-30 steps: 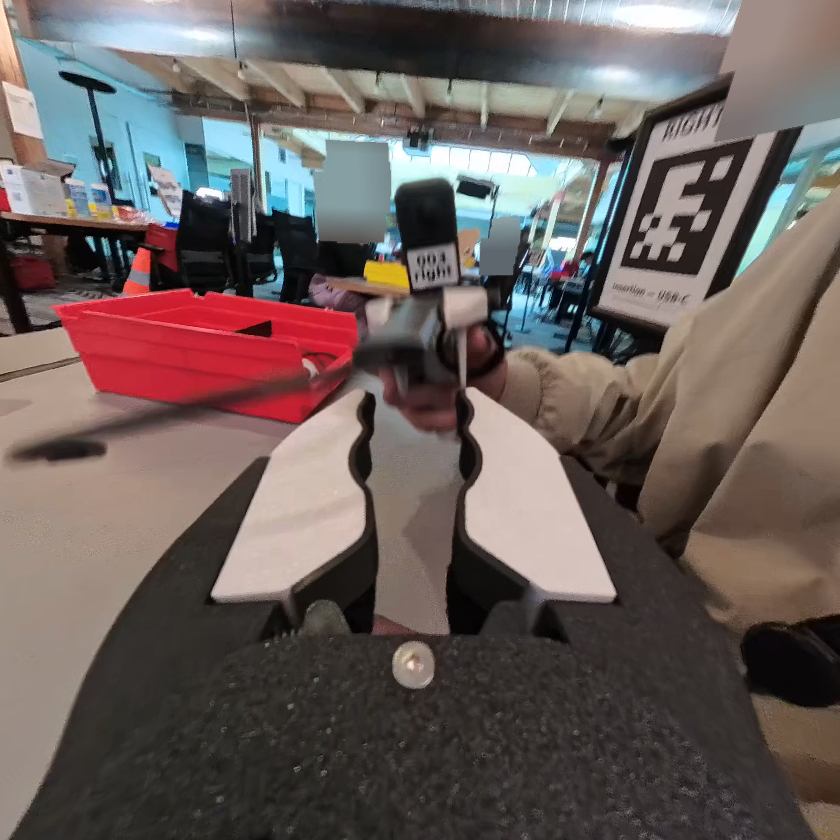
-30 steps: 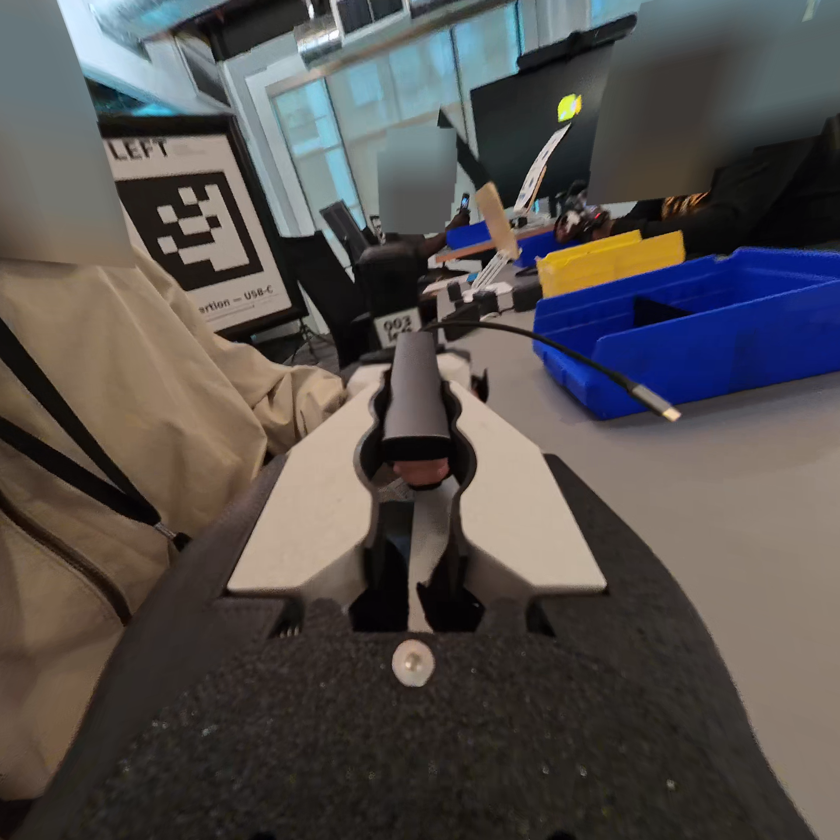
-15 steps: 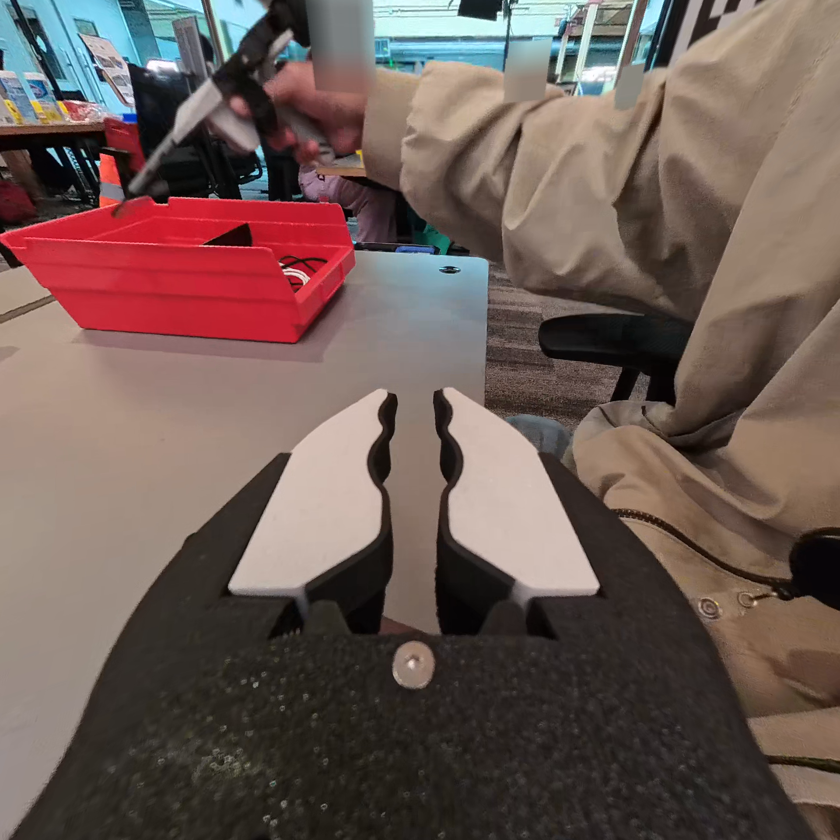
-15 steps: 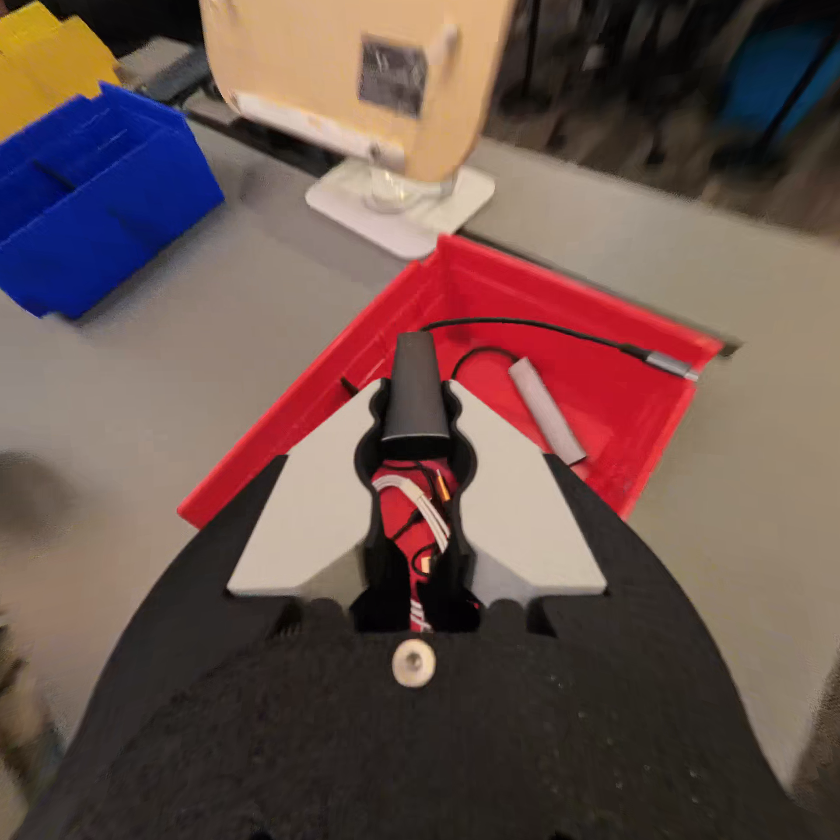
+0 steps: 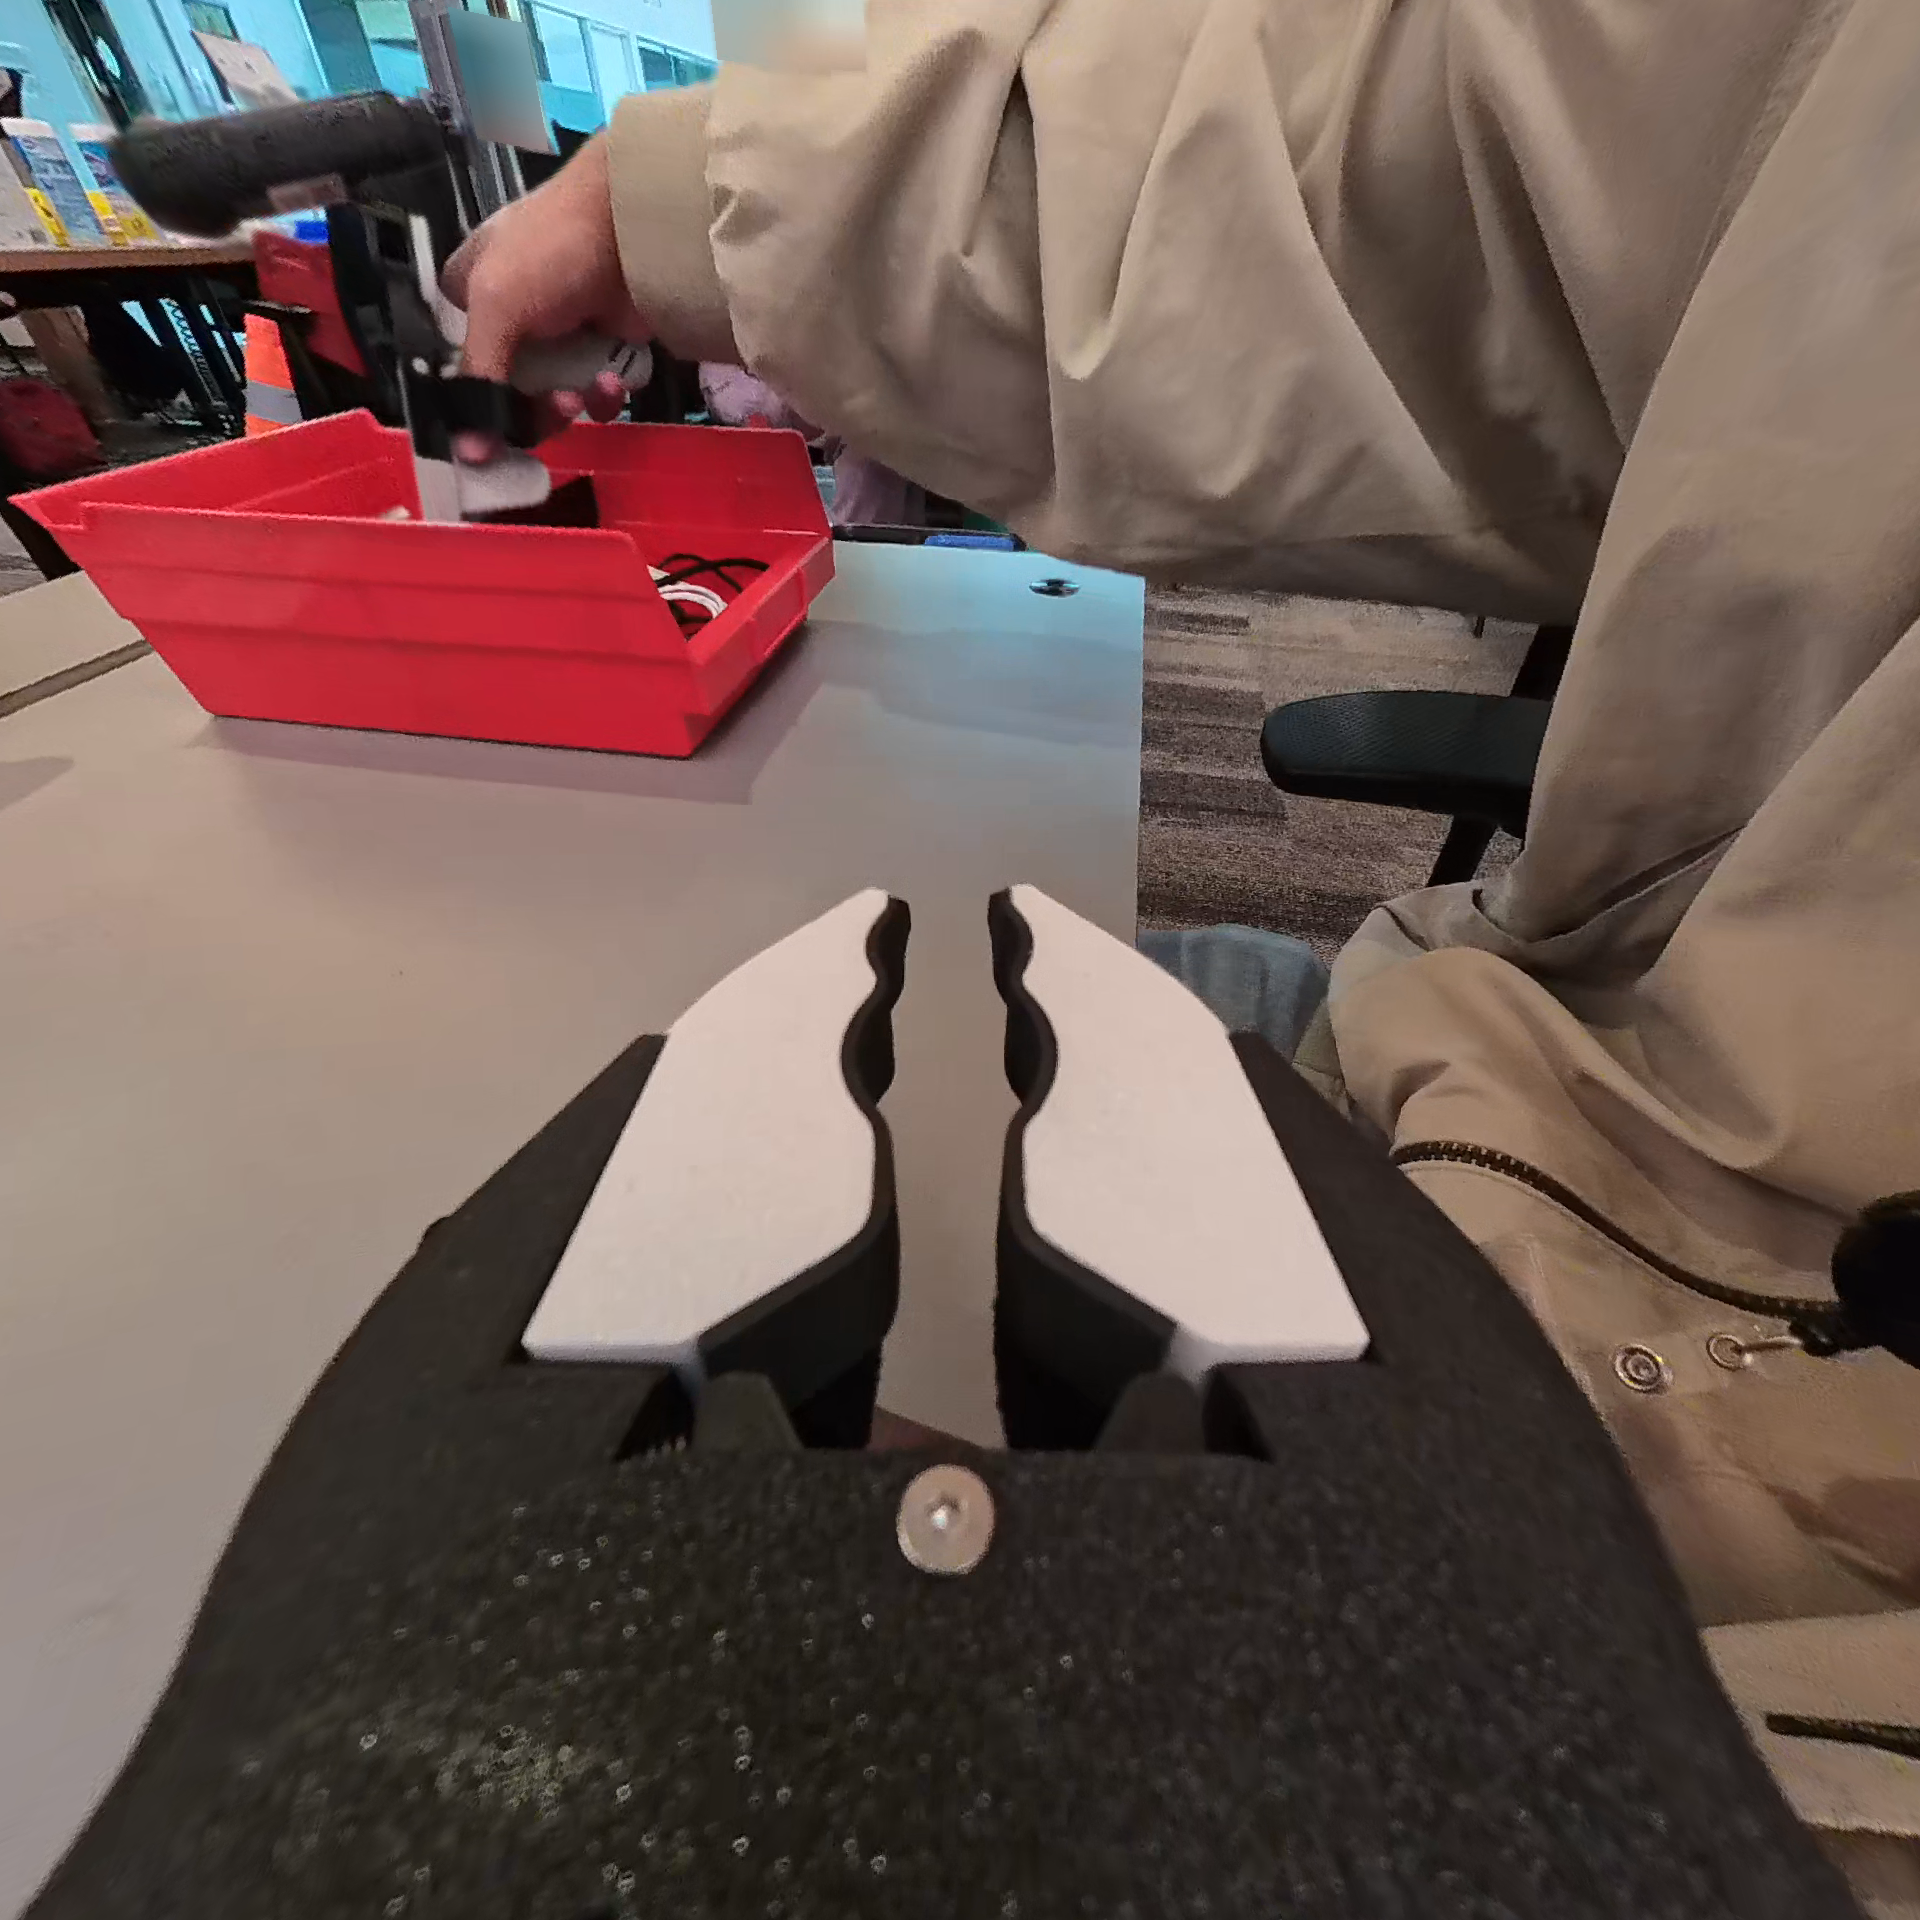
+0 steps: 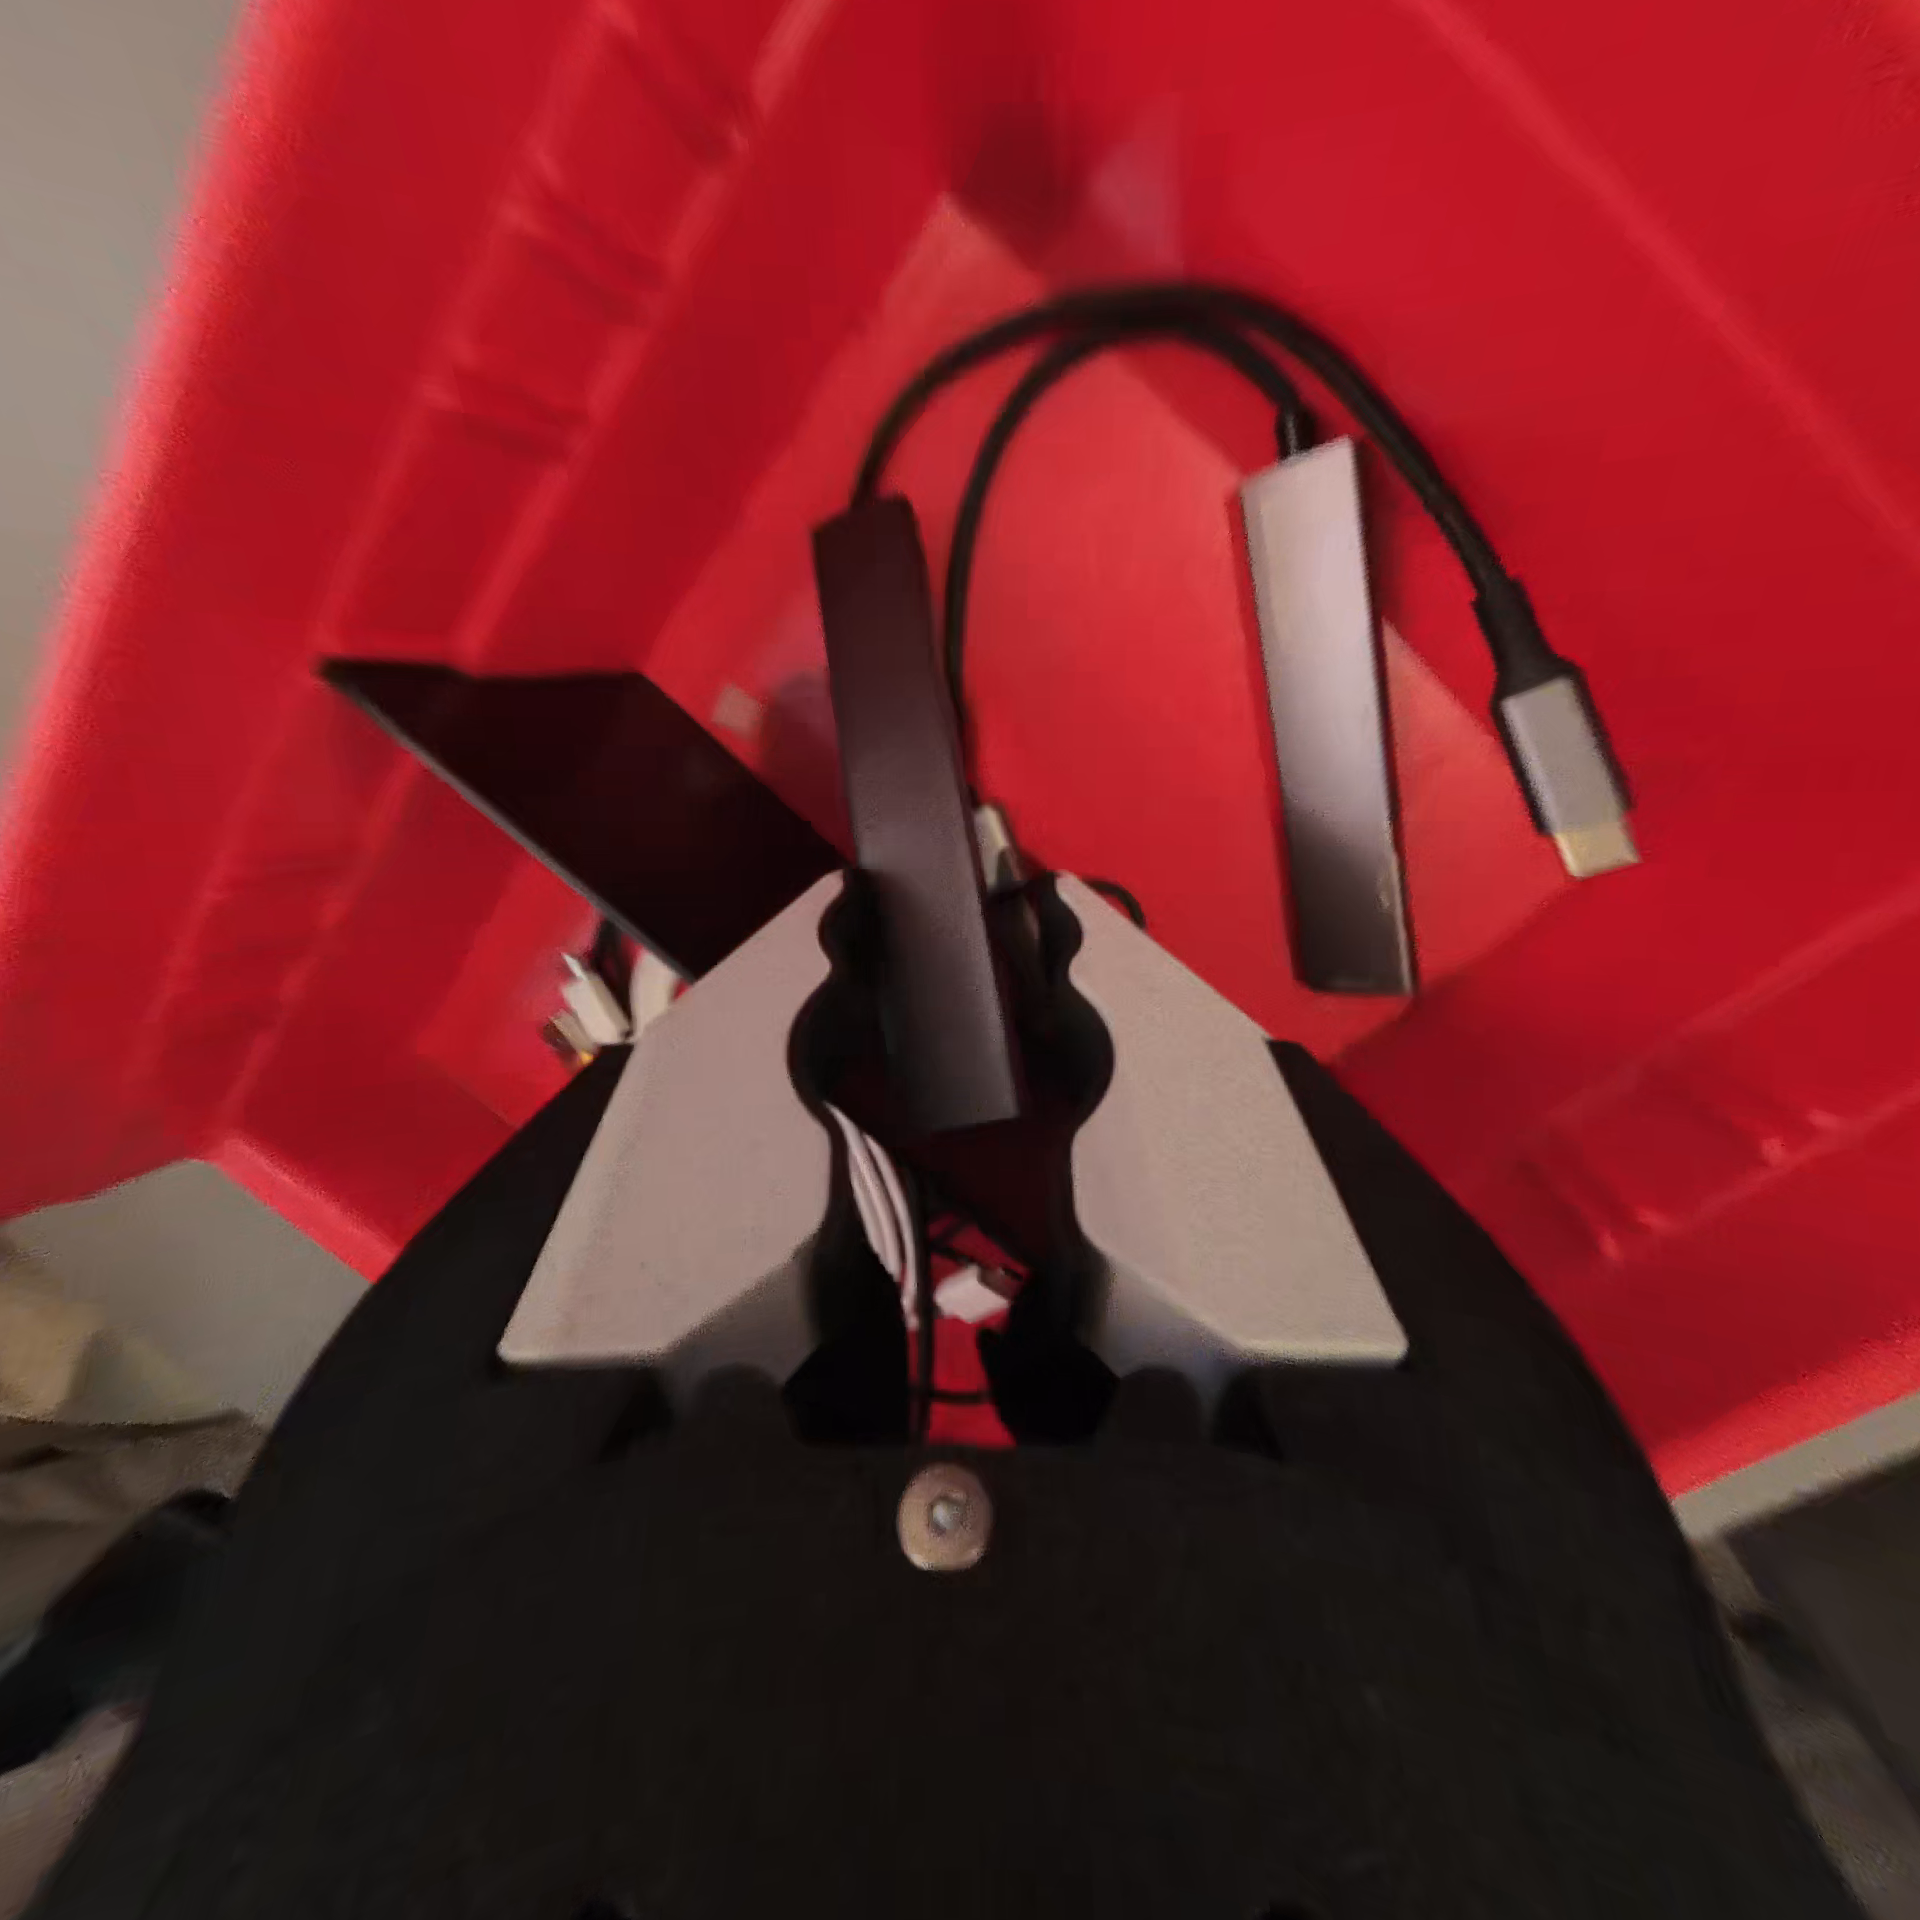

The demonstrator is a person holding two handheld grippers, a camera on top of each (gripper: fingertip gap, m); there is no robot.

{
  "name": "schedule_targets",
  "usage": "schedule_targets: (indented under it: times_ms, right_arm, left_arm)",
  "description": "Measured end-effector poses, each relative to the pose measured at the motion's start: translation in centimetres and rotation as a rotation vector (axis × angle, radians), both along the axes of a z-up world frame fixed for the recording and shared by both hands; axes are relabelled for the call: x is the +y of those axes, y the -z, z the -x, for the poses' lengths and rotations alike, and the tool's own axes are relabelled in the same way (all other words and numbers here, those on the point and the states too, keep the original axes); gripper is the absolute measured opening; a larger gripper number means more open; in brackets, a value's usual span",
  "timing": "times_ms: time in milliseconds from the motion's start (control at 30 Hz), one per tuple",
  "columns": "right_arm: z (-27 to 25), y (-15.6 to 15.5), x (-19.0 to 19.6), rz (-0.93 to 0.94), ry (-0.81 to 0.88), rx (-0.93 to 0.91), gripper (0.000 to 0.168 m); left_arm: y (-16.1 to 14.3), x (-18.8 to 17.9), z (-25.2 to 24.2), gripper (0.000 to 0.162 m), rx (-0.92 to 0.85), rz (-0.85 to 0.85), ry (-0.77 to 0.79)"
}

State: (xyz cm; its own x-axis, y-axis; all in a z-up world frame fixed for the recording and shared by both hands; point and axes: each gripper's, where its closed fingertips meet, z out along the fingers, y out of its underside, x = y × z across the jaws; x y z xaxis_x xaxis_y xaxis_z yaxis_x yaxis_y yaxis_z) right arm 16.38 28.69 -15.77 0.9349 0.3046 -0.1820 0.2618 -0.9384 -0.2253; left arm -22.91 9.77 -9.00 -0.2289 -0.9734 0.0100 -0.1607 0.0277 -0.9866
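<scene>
— Gone lower since before: right gripper [image 6: 948,894], now deep inside the red bin [image 6: 1558,312].
— Holding anything?
— Dark stick [image 6: 914,831] with a black cord, tilted between the fingers. Squeezed or let go? Too blurry to tell.
— Nearby?
— Grey stick [image 6: 1335,727] and shiny plug [image 6: 1564,769], just beside.
— Left gripper [image 5: 948,914]?
— Slightly apart, empty, over the grey table [image 5: 312,1039].

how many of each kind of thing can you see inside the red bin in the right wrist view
Slim grey hubs: 2, one between the right gripper's fingers, one lying in the red bin
Black divider plate: 1
Bundle of white leads: 1, too blurred to count singly
Total: 4
</scene>
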Motion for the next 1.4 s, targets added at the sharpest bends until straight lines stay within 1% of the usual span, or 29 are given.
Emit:
schedule_targets:
  times_ms: [33,100,167,200,233,300,333,367,400,433,467,500,533,567,600,633,667,733,767,900,1000,1100,1167,1267,1400]
  right_arm:
    - [-0.3,0.2,-0.2,0.014,-0.011,-0.020,0.037]
    - [-0.8,-0.5,0.2,-0.034,0.011,-0.020,0.038]
    - [-1.5,-2.3,1.0,-0.141,0.051,-0.033,0.040]
    - [-1.7,-4.0,1.4,-0.228,0.088,-0.047,0.040]
    - [-1.1,-6.2,1.7,-0.336,0.116,-0.025,0.040]
    - [0.9,-11.5,1.1,-0.604,0.169,0.013,0.039]
    - [1.8,-13.9,-0.1,-0.739,0.220,0.002,0.039]
    - [2.8,-15.6,-1.8,-0.860,0.277,-0.001,0.039]
    - [3.8,-16.5,-3.9,-0.963,0.337,-0.004,0.040]
    - [4.7,-16.6,-6.1,-1.043,0.408,-0.016,0.040]
    - [5.5,-15.9,-8.4,-1.115,0.495,-0.021,0.040]
    - [6.8,-14.8,-10.3,-1.179,0.560,0.009,0.038]
    - [8.4,-12.8,-12.0,-1.199,0.621,0.063,0.038]
    - [10.0,-10.3,-13.6,-1.192,0.686,0.102,0.039]
    - [11.6,-7.9,-14.9,-1.184,0.691,0.102,0.039]
    - [12.5,-6.1,-15.8,-1.147,0.690,0.056,0.040]
    - [12.9,-5.3,-16.3,-1.097,0.686,0.004,0.044]
    - [12.7,-5.9,-16.6,-1.105,0.653,-0.088,0.043]
    - [12.2,-5.9,-16.6,-1.117,0.657,-0.131,0.041]
    - [11.2,-4.0,-16.1,-1.042,0.635,-0.205,0.047]
    - [10.4,-4.1,-16.4,-1.056,0.639,-0.258,0.048]
    - [10.3,-4.0,-16.3,-1.055,0.652,-0.231,0.048]
    - [10.1,-3.9,-16.3,-1.054,0.649,-0.229,0.048]
    - [9.9,-4.4,-16.6,-1.078,0.661,-0.227,0.048]
    - [9.6,-4.6,-16.7,-1.086,0.682,-0.221,0.048]
  left_arm:
    - [0.1,0.0,0.0,0.016,0.004,-0.001,-0.001]
    - [0.1,0.3,0.1,0.016,0.006,-0.004,-0.016]
    - [-0.2,1.4,0.6,0.019,0.002,-0.011,-0.084]
    - [-0.5,2.3,1.1,0.021,0.000,-0.019,-0.141]
    - [-0.8,3.6,1.8,0.021,-0.003,-0.026,-0.222]
    - [-1.4,7.2,4.2,0.023,-0.007,-0.015,-0.437]
    - [-1.4,9.0,5.9,0.023,0.000,-0.012,-0.543]
    - [-1.4,10.9,7.8,0.023,0.015,-0.020,-0.661]
    - [-1.1,12.9,10.0,0.023,0.046,-0.046,-0.785]
    - [-0.6,14.7,12.3,0.023,0.089,-0.074,-0.907]
    - [-0.1,16.2,14.4,0.023,0.131,-0.080,-1.005]
    - [0.5,17.3,16.0,0.023,0.163,-0.055,-1.074]
    - [1.1,18.1,17.1,0.023,0.184,-0.009,-1.118]
    - [1.7,18.8,17.8,0.025,0.199,0.038,-1.147]
    - [2.3,19.4,18.2,0.025,0.210,0.067,-1.161]
    - [2.9,19.9,18.5,0.025,0.239,0.061,-1.165]
    - [3.6,20.5,19.2,0.025,0.292,0.010,-1.188]
    - [4.0,21.9,21.1,0.025,0.351,-0.109,-1.302]
    - [3.9,22.3,21.6,0.023,0.345,-0.127,-1.334]
    - [4.3,21.9,21.2,0.024,0.348,-0.047,-1.302]
    - [4.5,21.5,20.8,0.024,0.336,-0.008,-1.272]
    - [4.4,21.2,20.8,0.023,0.328,0.020,-1.265]
    - [4.1,20.9,20.9,0.016,0.308,0.056,-1.261]
    - [3.5,20.6,20.6,0.016,0.255,0.119,-1.246]
    - [4.1,20.1,20.0,0.016,0.283,0.156,-1.202]
